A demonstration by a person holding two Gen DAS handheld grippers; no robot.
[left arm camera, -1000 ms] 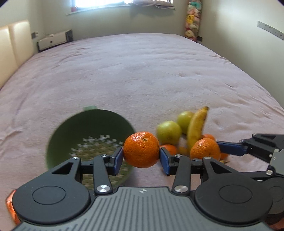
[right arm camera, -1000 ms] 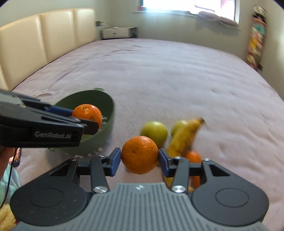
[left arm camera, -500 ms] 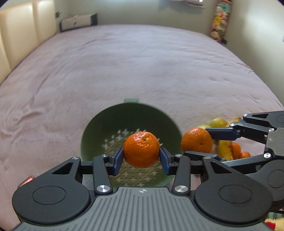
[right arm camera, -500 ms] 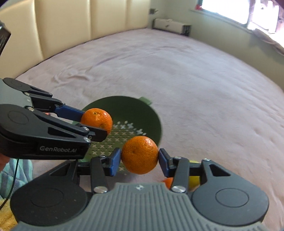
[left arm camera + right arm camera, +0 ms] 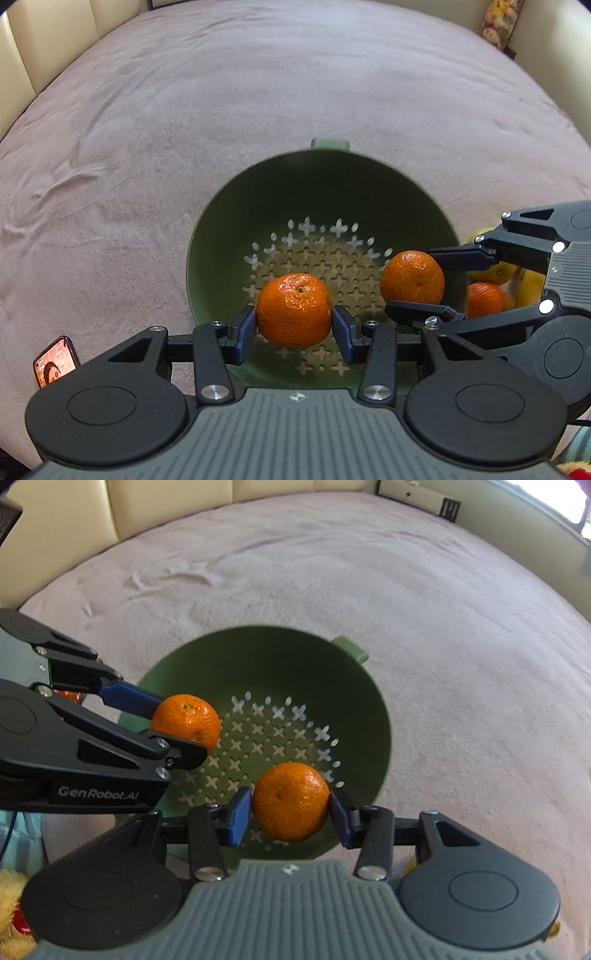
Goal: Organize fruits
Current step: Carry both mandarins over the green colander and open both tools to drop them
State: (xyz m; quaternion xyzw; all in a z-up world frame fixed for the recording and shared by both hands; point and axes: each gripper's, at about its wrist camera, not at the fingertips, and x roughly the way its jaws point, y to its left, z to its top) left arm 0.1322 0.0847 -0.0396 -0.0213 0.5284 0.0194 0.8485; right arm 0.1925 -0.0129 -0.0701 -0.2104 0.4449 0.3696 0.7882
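Left wrist view looks steeply down on a green colander (image 5: 221, 236) standing on a bed (image 5: 184, 110) under a pinkish cover. Its floor is pierced with cross-shaped holes and a small tab handle sticks out at the far rim. The left claw (image 5: 294, 329) pinches a mandarin (image 5: 294, 310) between its blue pads, one pad pressed on each side, and the fruit hangs over the near part of the colander's floor, clear of it. To the right in this view the right claw (image 5: 413, 282) reaches in from the side and pinches a second mandarin (image 5: 412, 277) over the colander's right-hand wall. Behind that claw, outside the colander, lies the fruit pile (image 5: 491, 288): another orange fruit, something yellow-green, and a yellow fruit partly hidden by the claw's frame. A phone (image 5: 55, 362) with a lit screen lies on the bed at the lower left. Right wrist view shows the same pair from the other side: the right claw (image 5: 291, 814) grips its mandarin (image 5: 291, 801) over the colander (image 5: 373, 716), near its front rim, and the left claw (image 5: 177, 725) comes in from the left with its mandarin (image 5: 186, 722) held over the left side of the colander. The two mandarins are apart, not touching each other or the colander. A cream padded headboard (image 5: 110, 506) runs along the far edge of the bed (image 5: 443, 609).
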